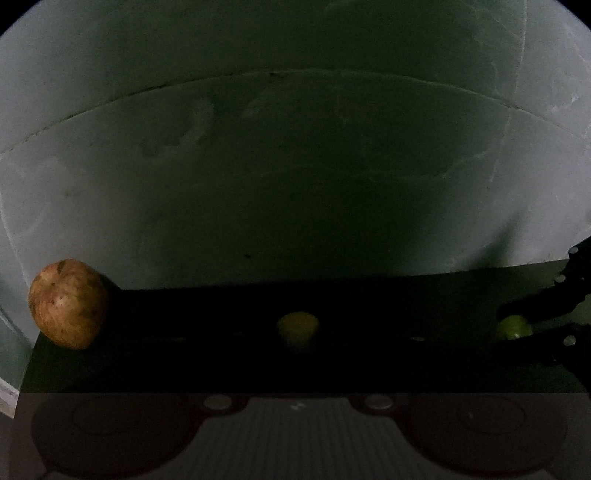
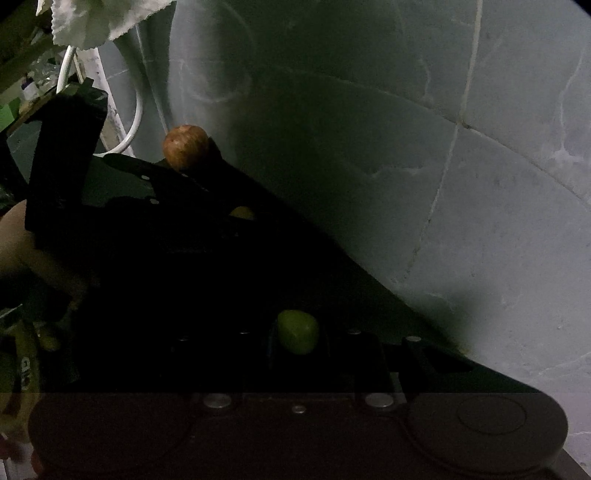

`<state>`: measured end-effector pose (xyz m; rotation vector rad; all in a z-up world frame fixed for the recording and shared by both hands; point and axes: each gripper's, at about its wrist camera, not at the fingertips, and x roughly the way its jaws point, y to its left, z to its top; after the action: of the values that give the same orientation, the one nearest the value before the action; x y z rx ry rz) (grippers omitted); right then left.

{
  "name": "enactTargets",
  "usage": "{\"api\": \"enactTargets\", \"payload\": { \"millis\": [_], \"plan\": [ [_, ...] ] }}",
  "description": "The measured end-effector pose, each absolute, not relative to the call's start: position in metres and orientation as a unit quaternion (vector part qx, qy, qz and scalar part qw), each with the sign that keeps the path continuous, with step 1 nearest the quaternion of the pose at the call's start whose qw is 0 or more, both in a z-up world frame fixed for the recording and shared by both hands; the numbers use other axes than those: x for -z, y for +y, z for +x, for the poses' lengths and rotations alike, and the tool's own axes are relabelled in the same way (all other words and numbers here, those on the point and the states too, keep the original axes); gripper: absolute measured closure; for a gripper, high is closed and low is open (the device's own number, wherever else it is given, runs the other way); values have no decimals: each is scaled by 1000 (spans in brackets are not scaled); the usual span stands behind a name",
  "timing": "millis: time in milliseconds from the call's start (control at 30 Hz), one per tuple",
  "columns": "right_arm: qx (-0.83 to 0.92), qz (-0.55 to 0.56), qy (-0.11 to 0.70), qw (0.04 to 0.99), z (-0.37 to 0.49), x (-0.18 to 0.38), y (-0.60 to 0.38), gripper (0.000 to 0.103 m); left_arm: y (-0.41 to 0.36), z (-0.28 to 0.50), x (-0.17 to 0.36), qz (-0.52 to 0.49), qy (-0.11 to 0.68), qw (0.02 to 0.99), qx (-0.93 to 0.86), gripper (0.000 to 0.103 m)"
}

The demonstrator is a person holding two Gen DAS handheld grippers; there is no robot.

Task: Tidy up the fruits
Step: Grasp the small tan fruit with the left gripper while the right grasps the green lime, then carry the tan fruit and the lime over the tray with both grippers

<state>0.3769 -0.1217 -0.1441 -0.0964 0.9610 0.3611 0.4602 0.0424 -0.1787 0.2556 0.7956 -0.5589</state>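
Observation:
The scene is very dark. A small yellow fruit (image 1: 297, 328) sits dead centre in the left wrist view on a black mat (image 1: 184, 362), and my left gripper (image 1: 297, 334) is shut on it, its fingers lost in shadow. A small green fruit (image 2: 297, 332) lies between the fingers of my right gripper (image 2: 297, 338), which is shut on it. The same green fruit (image 1: 512, 327) shows at the right in the left wrist view. A red-brown apple (image 1: 68, 304) rests free at the mat's far left corner. In the right wrist view the apple (image 2: 186, 147) lies beyond the yellow fruit (image 2: 242, 212).
Pale marbled tiles (image 1: 295, 147) spread beyond the mat's far edge. A white cloth (image 2: 85, 22) and a white cable (image 2: 136, 110) hang at the top left. A person's hand (image 2: 18, 236) holds the left tool. Yellow-green things (image 2: 26, 354) lie low on the left, too dark to identify.

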Motion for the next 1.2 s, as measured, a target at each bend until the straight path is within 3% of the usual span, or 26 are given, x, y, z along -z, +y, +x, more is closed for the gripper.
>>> {"api": "enactTargets", "payload": {
  "millis": [667,1200],
  "plan": [
    [-213,0,392,895,351,71,-128,77,66,419,114,88,352,906,216,73],
    [-327,-13,303,895,271,-29,-138,77,105,247,-1,52,292,952,72,73]
  ]
}}
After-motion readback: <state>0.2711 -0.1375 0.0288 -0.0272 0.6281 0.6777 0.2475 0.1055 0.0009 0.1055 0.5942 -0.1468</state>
